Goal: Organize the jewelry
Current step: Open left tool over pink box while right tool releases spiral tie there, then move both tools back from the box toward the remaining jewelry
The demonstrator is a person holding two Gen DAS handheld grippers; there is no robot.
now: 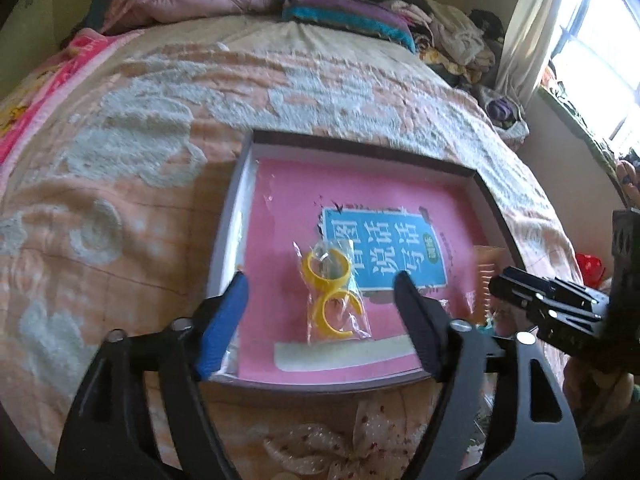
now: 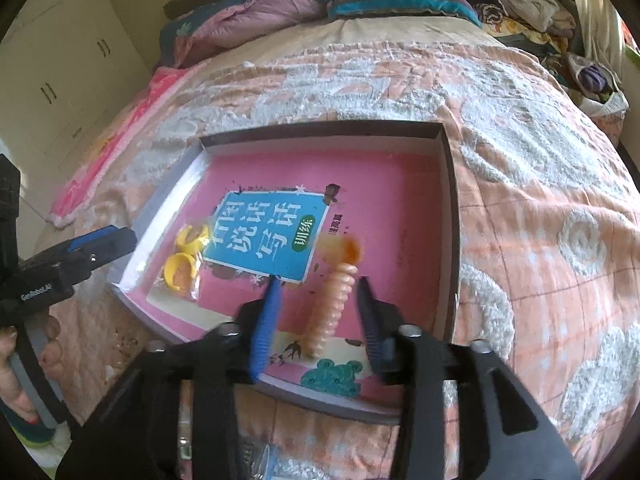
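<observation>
Left gripper (image 1: 322, 284) fingers stand wide over the tray's (image 1: 362, 148) near edge; bagged yellow rings (image 1: 330, 292) lie between them, untouched. Right gripper (image 2: 318, 284) fingers, moderately apart, flank a peach spiral hair tie (image 2: 330, 312) lying inside the tray's near right corner. Its far end blurs; contact unclear.

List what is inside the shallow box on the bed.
Inside the box lies a pink book. On it rest a clear bag of yellow rings and a peach ribbed coil piece. The box's floor beneath the book is hidden.
</observation>
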